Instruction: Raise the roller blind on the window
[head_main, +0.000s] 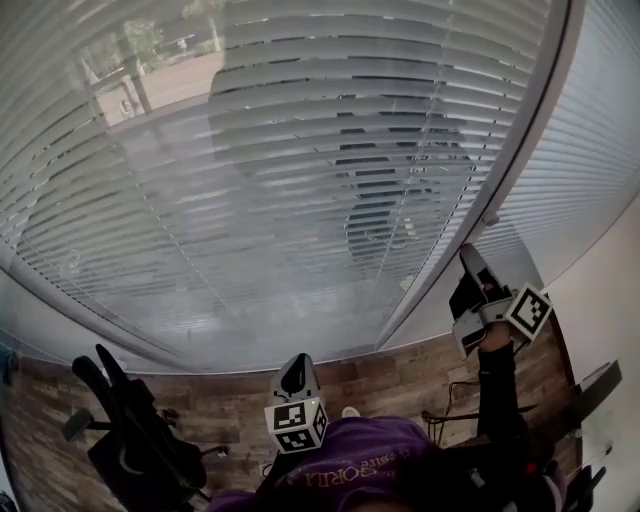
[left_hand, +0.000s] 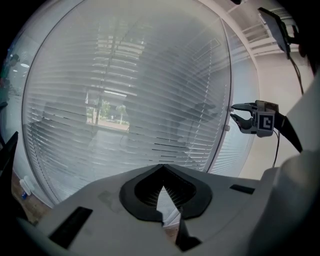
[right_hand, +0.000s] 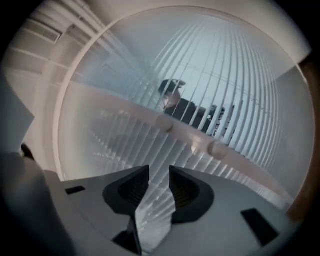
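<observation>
Straight ahead of both tools: blind (head_main: 250, 180), lowered over the window, slats level and covering the pane from top to bottom.

Left tool (head_main: 294, 366): held low and close to the body, well short of the blind. Shows its tips pressed together, with nothing between them. Points at the middle of the blind, only slats beyond the tips.

Right tool (head_main: 470, 262): held higher and further out than the left one, up beside the pale frame bar (head_main: 470, 200) that parts this pane from the next. Stands wide, jaws clearly apart and empty, only slats showing through the gap. Lies near the bar; cannot tell whether touching. Faces two round knobs (right_hand: 165, 122) set on that bar, just beyond the tips and apart from them.

Past the bar, from the right tool: more slats, and a dark figure (right_hand: 172, 95) showing in the glass between them.

Below and to the left of the left tool: black chair (head_main: 130, 440) on wood-pattern floor (head_main: 400, 375), well apart from both tools.
</observation>
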